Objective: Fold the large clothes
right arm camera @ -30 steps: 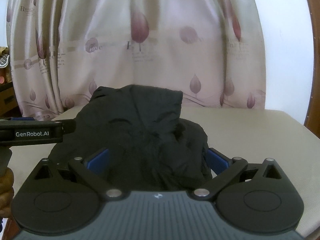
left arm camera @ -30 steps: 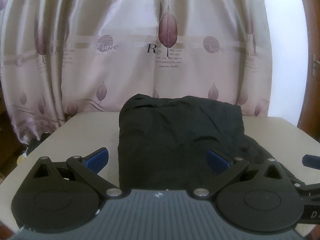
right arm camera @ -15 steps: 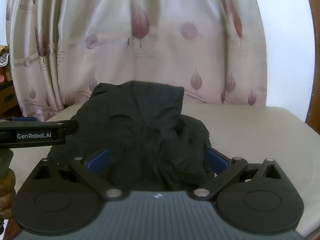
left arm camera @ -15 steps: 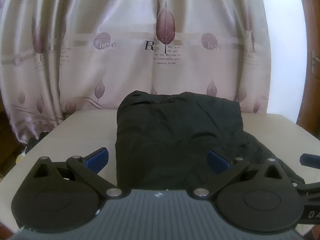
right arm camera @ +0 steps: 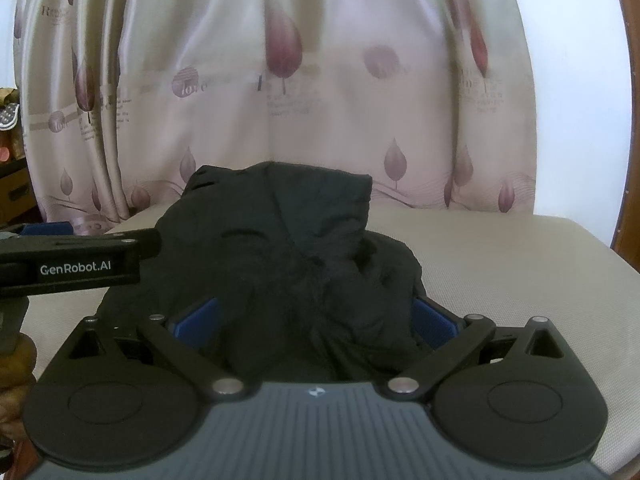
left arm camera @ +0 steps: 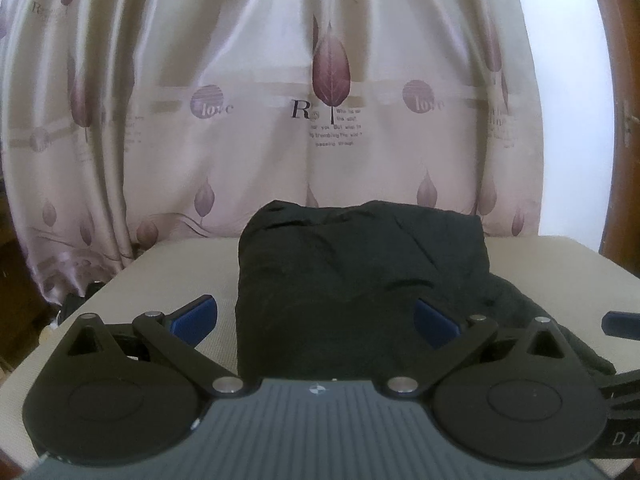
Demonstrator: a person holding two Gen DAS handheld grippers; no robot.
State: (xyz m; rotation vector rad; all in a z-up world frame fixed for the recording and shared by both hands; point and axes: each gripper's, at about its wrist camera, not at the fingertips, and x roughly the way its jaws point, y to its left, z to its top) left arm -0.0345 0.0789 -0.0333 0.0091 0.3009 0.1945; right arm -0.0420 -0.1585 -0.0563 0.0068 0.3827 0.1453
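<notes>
My left gripper (left arm camera: 316, 318) and right gripper (right arm camera: 314, 318) both spread wide, gripping nothing. Black garment (left arm camera: 360, 280) bunched on beige table (left arm camera: 552, 264), lumpy right side. Risk: pinching several layers, dragging fold apart.

Right gripper (left arm camera: 624, 324) cut off; curtain (right arm camera: 320, 80) print blurred

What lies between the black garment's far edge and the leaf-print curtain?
A bare strip of the beige surface separates the black garment from the curtain; the right wrist view shows this best.
</notes>
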